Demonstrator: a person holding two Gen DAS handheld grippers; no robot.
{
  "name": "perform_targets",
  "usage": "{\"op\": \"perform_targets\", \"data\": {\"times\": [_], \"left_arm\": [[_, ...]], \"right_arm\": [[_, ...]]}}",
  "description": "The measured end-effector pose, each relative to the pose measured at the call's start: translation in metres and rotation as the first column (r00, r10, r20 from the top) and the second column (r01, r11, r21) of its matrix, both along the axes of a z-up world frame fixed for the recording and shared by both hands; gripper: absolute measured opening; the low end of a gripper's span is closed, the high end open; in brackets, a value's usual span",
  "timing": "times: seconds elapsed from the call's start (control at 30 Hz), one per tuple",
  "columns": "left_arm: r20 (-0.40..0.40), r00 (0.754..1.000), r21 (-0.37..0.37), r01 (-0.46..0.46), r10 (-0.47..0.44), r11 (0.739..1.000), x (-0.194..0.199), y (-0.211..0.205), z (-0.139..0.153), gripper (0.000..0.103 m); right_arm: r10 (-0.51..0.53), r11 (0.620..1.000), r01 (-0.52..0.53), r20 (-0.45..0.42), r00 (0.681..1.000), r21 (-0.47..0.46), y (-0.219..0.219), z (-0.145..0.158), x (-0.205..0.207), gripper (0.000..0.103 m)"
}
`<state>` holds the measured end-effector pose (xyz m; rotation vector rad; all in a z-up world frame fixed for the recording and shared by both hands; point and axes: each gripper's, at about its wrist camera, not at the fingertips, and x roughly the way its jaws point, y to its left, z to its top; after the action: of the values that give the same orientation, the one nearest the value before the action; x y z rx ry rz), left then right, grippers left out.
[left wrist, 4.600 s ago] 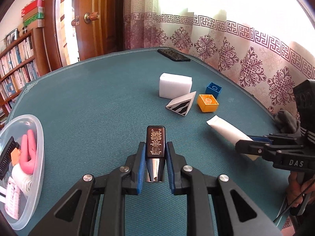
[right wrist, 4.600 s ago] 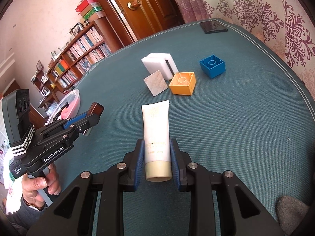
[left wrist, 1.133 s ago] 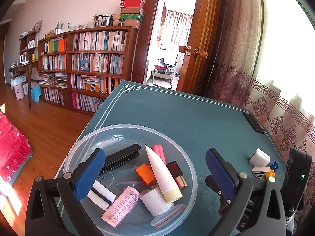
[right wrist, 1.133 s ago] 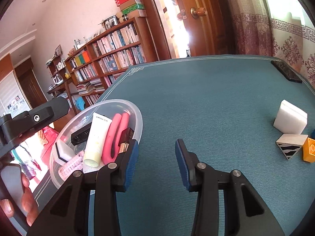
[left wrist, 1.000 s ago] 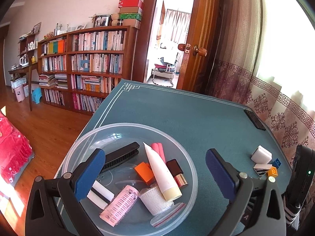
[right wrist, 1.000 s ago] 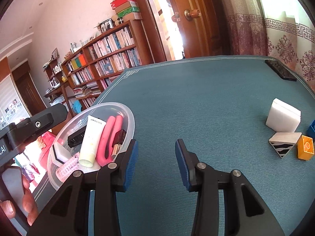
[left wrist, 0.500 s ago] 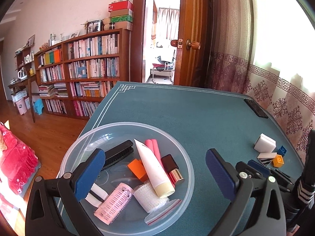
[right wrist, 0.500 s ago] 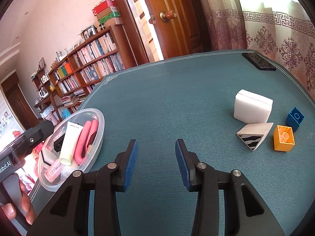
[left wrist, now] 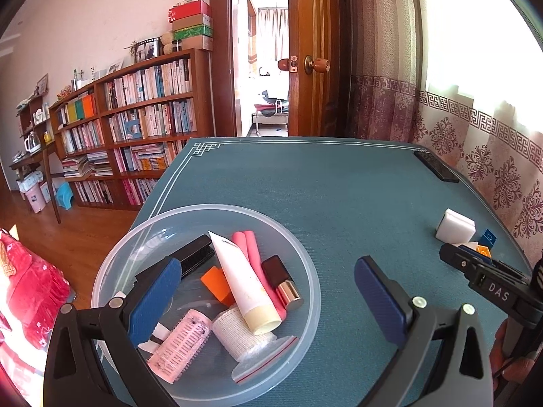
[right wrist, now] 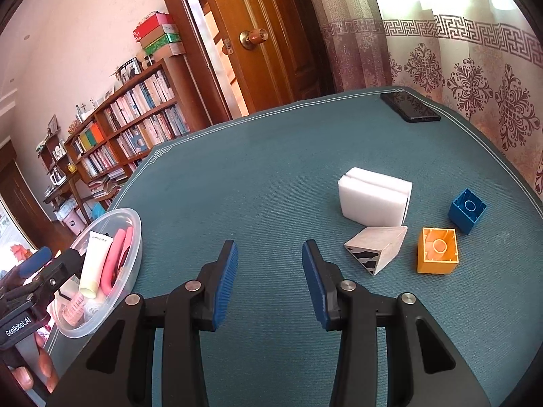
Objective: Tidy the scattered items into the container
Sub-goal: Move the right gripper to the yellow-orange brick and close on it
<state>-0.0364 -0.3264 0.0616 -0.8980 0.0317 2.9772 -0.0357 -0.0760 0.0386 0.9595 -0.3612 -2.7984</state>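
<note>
Left wrist view: the left gripper [left wrist: 268, 296] hangs with fingers spread wide and empty over a clear plastic bowl [left wrist: 302, 257] at the near left of the teal worktop [left wrist: 305, 183], the bowl holding a cream tube [left wrist: 242, 281], a pink roller [left wrist: 180, 342] and other small things. Right wrist view: the right gripper [right wrist: 269, 276], fingers parted and empty, faces a white sponge [right wrist: 375, 196], a striped wedge [right wrist: 376, 246], an orange block [right wrist: 437, 249] and a blue block [right wrist: 467, 210] lying to its right.

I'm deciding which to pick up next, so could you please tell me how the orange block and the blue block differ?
The orange block looks larger and nearer the right gripper; the blue block looks smaller and lies farther toward the table edge. The orange one sits beside the striped wedge; the blue one stands apart. Both lie hollow side up on the table, outside the bowl.
</note>
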Motion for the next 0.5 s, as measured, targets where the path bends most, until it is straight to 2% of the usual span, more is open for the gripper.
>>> {"op": "perform_targets", "data": {"times": [0.13, 0.2, 0.5], "left_arm": [[0.007, 1.0, -0.002, 0.007, -0.007, 1.0, 0.0, 0.004, -0.003, 0.103], [0.011, 1.0, -0.007, 0.012, -0.011, 1.0, -0.001, 0.008, -0.004, 0.103], [0.037, 0.998, -0.062, 0.054, -0.052, 0.997, -0.001, 0.031, -0.011, 0.103]], "right_arm": [[0.004, 0.999, -0.003, -0.011, 1.0, 0.053, 0.009, 0.008, -0.003, 0.043], [-0.027, 0.998, 0.028, -0.018, 0.999, 0.065, 0.024, 0.011, -0.002, 0.043], [-0.213, 0.977, 0.212, 0.016, 0.977, 0.017, 0.119, 0.006, 0.011, 0.043]]}}
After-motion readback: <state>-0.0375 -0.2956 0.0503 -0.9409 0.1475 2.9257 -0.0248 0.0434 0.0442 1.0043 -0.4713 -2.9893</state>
